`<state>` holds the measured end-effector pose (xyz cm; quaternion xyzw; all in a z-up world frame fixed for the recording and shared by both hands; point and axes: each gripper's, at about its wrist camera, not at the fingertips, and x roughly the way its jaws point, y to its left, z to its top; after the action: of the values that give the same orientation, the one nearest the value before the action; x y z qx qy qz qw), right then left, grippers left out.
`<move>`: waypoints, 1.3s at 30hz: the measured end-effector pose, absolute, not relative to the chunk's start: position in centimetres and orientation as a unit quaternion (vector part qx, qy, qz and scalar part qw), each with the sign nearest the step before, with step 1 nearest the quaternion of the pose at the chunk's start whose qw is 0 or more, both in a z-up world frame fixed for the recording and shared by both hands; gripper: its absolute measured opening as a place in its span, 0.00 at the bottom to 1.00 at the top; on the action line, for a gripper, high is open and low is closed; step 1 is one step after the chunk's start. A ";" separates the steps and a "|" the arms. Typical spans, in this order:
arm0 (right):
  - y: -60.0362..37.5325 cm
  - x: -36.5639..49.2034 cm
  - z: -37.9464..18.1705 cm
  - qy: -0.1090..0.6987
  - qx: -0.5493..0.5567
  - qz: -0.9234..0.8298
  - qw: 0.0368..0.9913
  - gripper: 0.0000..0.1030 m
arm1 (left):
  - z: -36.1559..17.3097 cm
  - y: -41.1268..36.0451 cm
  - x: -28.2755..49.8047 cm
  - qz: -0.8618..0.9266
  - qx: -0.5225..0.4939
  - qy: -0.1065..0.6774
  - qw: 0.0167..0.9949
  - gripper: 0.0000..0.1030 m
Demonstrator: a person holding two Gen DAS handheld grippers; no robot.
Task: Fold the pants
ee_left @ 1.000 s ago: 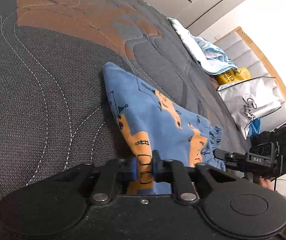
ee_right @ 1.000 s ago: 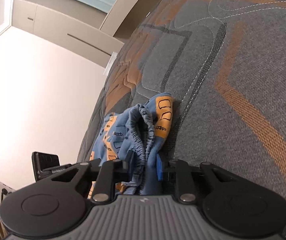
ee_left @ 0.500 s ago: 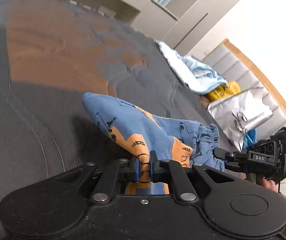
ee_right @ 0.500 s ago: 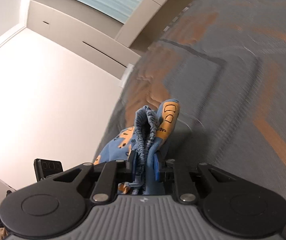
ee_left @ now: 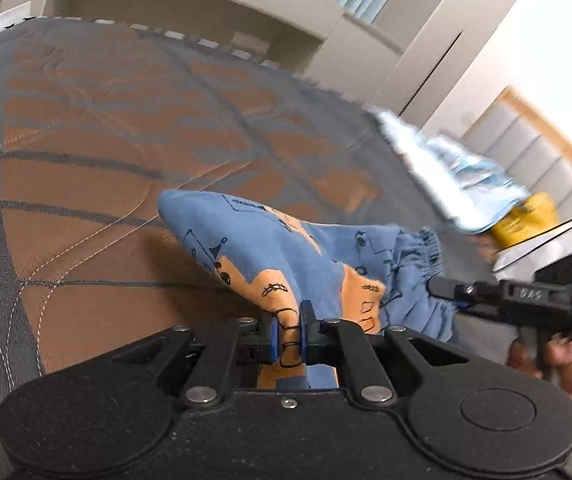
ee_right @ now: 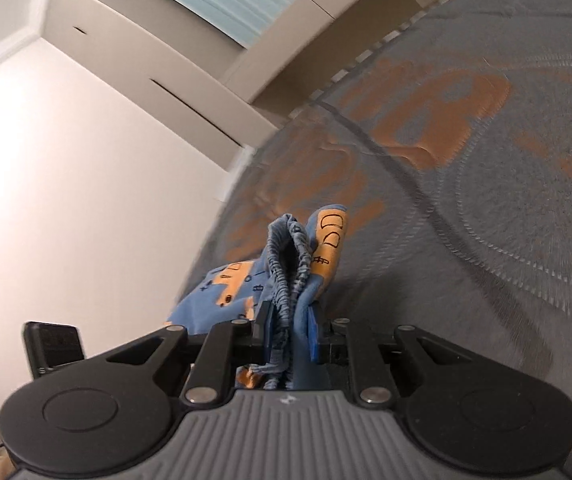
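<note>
The pants [ee_left: 269, 248] are small, blue with orange patches and black drawings. They hang lifted above the grey and orange quilted bed [ee_left: 105, 128]. My left gripper [ee_left: 289, 334] is shut on a fold of the blue and orange cloth. My right gripper [ee_right: 292, 338] is shut on the gathered elastic waistband [ee_right: 286, 272] of the pants [ee_right: 225, 280]. The right gripper also shows in the left wrist view [ee_left: 444, 294], pinching the waistband at the right. The cloth stretches between the two grippers.
A light blue and white folded blanket [ee_left: 454, 176], a yellow bag [ee_left: 526, 216] and a white bag [ee_left: 558, 240] lie at the bed's far right by a padded headboard. Beige cabinets [ee_right: 173, 60] stand beyond the bed. The left gripper's body [ee_right: 53, 344] shows at lower left.
Both grippers have risen and tilted up with the pants in them. The pants have come off the bed. More of the cabinets and wall shows now.
</note>
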<state>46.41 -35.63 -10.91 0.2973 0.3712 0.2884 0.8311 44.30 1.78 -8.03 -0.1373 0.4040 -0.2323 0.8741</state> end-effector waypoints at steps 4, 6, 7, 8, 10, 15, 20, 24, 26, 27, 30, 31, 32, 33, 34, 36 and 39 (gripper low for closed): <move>-35.0 47.4 -13.2 0.392 0.279 0.278 0.831 0.19 | -10.1 1.0 45.5 -0.211 -0.100 0.426 0.874 0.11; -35.4 47.4 -13.6 0.396 0.280 0.274 0.831 0.20 | -10.5 1.0 45.8 -0.199 -0.088 0.434 0.874 0.14; -35.4 47.4 -13.7 0.401 0.272 0.270 0.832 0.20 | -10.7 1.0 45.9 -0.192 -0.079 0.437 0.875 0.19; -35.4 47.2 -13.7 0.407 0.260 0.266 0.834 0.22 | -10.8 1.0 45.8 -0.186 -0.070 0.440 0.876 0.23; -35.7 46.7 -13.5 0.412 0.241 0.257 0.840 0.28 | -11.0 1.0 45.6 -0.178 -0.061 0.442 0.877 0.28; -35.5 45.5 -11.8 0.412 0.175 0.220 0.867 0.40 | -10.7 2.2 44.4 -0.144 -0.054 0.442 0.884 0.43; -34.9 38.9 -8.1 0.374 0.118 0.168 0.905 0.62 | -8.6 3.5 39.1 -0.122 -0.047 0.427 0.895 0.61; -32.0 30.5 -5.5 0.327 0.078 0.144 0.931 0.93 | -5.8 2.8 31.4 -0.129 -0.063 0.395 0.908 0.98; -30.3 27.5 -4.6 0.316 0.061 0.130 0.938 0.94 | -4.7 2.1 28.0 -0.124 -0.064 0.388 0.911 0.99; -29.6 25.9 -4.1 0.316 0.056 0.119 0.940 0.95 | -4.2 1.8 26.4 -0.118 -0.061 0.394 0.909 0.99; -28.1 21.5 -3.0 0.316 0.062 0.111 0.940 0.97 | -3.1 1.2 21.8 -0.103 -0.063 0.393 0.912 0.99; -27.6 20.5 -2.5 0.316 0.060 0.107 0.941 0.97 | -2.7 1.0 20.4 -0.100 -0.061 0.393 0.912 0.99; -27.1 19.6 -1.9 0.314 0.057 0.102 0.942 0.98 | -2.4 0.7 19.3 -0.094 -0.059 0.392 0.913 0.99; -26.4 18.4 -1.5 0.311 0.050 0.101 0.944 0.98 | -1.9 0.3 18.2 -0.084 -0.049 0.387 0.917 0.99; -25.8 17.4 -1.0 0.308 0.046 0.098 0.945 0.99 | -1.5 -0.2 17.1 -0.075 -0.032 0.382 0.920 0.99; -24.9 15.6 -0.2 0.303 0.044 0.101 0.947 1.00 | -0.7 -1.0 15.3 -0.066 -0.009 0.374 0.925 0.99; -24.3 13.1 1.1 0.292 0.034 0.098 0.951 1.00 | 0.5 -0.6 13.7 -0.064 -0.030 0.364 0.929 0.99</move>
<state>13.11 -24.32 1.05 0.0339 0.2915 0.0981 0.9509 13.67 -0.58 0.52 -0.0295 0.3643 -0.0639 0.9286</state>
